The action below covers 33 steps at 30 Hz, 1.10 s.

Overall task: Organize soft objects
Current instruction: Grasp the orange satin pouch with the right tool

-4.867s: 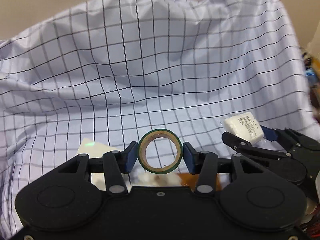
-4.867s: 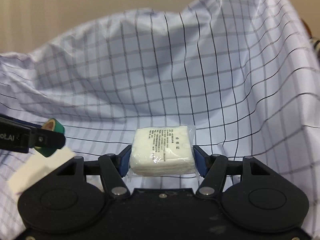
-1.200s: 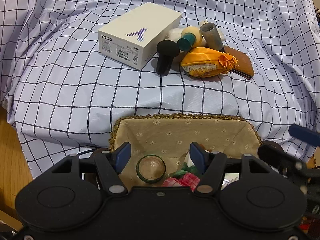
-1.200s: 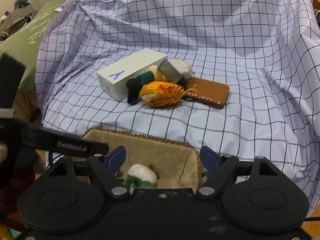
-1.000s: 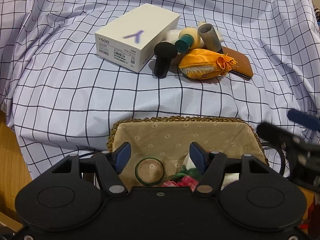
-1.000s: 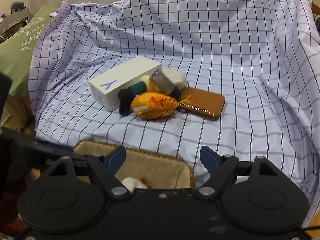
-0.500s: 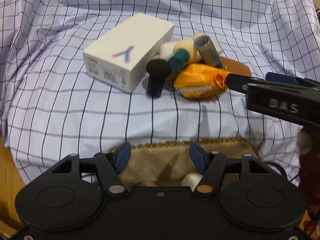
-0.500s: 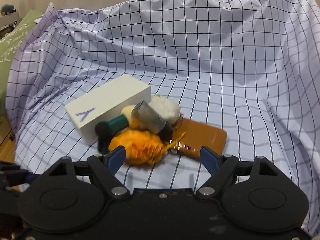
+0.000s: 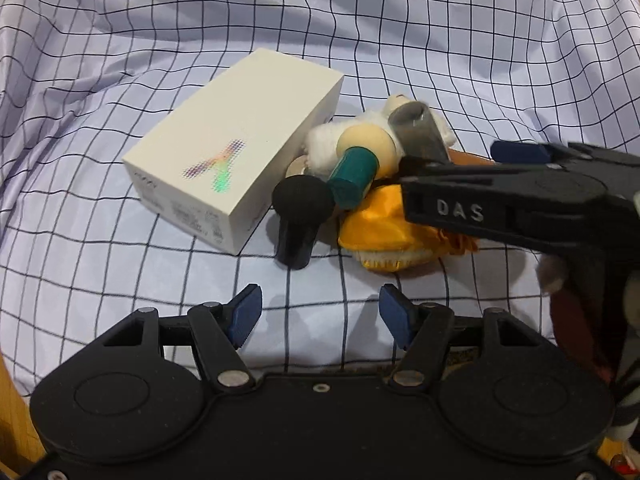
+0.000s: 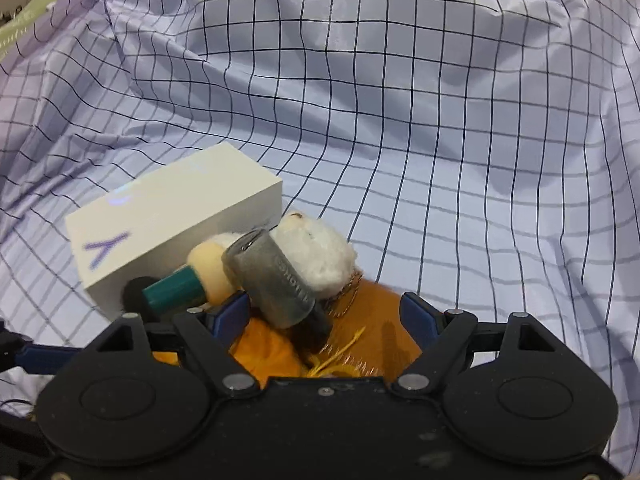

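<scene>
A pile lies on the checked cloth (image 9: 400,32): a white box (image 9: 236,148), a black cylinder (image 9: 302,216), a teal-and-cream piece (image 9: 356,168), a grey cylinder (image 10: 276,280), a white plush (image 10: 316,252), an orange pouch (image 9: 384,236) and a brown wallet (image 10: 380,308). My left gripper (image 9: 320,312) stands open and empty just short of the pile. My right gripper (image 10: 324,312) is open right over the pile. The grey cylinder and the orange pouch show between its fingers, which do not press on them.
The cloth rises in folds behind and to both sides of the pile. A strip of wooden floor (image 9: 8,380) shows at the lower left. A green cushion (image 10: 24,20) lies beyond the cloth's top left corner.
Both grippers have moved forward from the basket to the pile, and the basket has dropped out of view. The right gripper now reaches over the orange pouch. Earlier they held a tape roll and a white pack.
</scene>
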Motion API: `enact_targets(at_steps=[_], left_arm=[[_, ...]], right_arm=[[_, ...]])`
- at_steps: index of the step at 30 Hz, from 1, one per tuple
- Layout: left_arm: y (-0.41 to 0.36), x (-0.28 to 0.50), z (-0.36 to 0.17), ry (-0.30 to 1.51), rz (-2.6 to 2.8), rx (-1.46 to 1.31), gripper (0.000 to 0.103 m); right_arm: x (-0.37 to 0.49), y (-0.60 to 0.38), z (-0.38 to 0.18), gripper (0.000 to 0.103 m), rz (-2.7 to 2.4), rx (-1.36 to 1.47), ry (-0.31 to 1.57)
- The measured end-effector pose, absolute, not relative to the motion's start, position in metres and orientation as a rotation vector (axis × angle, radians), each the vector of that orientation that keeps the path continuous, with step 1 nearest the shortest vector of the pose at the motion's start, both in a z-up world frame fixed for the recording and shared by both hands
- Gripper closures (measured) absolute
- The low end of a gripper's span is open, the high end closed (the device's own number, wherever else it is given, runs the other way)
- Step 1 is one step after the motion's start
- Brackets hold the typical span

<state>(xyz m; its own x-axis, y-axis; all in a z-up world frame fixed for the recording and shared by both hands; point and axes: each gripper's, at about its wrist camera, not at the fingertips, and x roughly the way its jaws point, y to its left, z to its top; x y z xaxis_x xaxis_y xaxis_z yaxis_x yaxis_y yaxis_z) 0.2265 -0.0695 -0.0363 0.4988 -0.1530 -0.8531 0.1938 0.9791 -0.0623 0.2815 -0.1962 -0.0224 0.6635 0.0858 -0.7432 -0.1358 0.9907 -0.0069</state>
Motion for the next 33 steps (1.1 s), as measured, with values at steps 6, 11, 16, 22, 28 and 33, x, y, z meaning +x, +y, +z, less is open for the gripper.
enact_targets(at_steps=[6, 11, 16, 22, 28, 33], left_arm=[[-0.071, 0.24, -0.04, 1.029, -0.205, 0.03, 0.042], [-0.069, 0.249, -0.043, 1.04, -0.2, 0.024, 0.042], [-0.068, 0.252, -0.046, 1.049, -0.188, 0.017, 0.042], [-0.072, 0.255, -0.049, 1.056, -0.174, 0.011, 0.042], [-0.076, 0.253, -0.051, 1.058, -0.164, 0.033, 0.042], [-0.077, 0.249, -0.049, 1.056, -0.175, 0.037, 0.042]], right_arm=[[0.308, -0.199, -0.037, 0.022, 0.104, -0.09, 0.846], [0.33, -0.202, -0.047, 0.022, 0.079, -0.133, 0.833], [0.348, -0.219, -0.055, 0.022, 0.064, -0.109, 0.845], [0.357, -0.247, -0.06, 0.023, 0.0, -0.038, 0.846], [0.347, -0.271, -0.051, 0.022, -0.005, 0.056, 0.816], [0.325, -0.271, -0.042, 0.022, 0.054, 0.058, 0.782]])
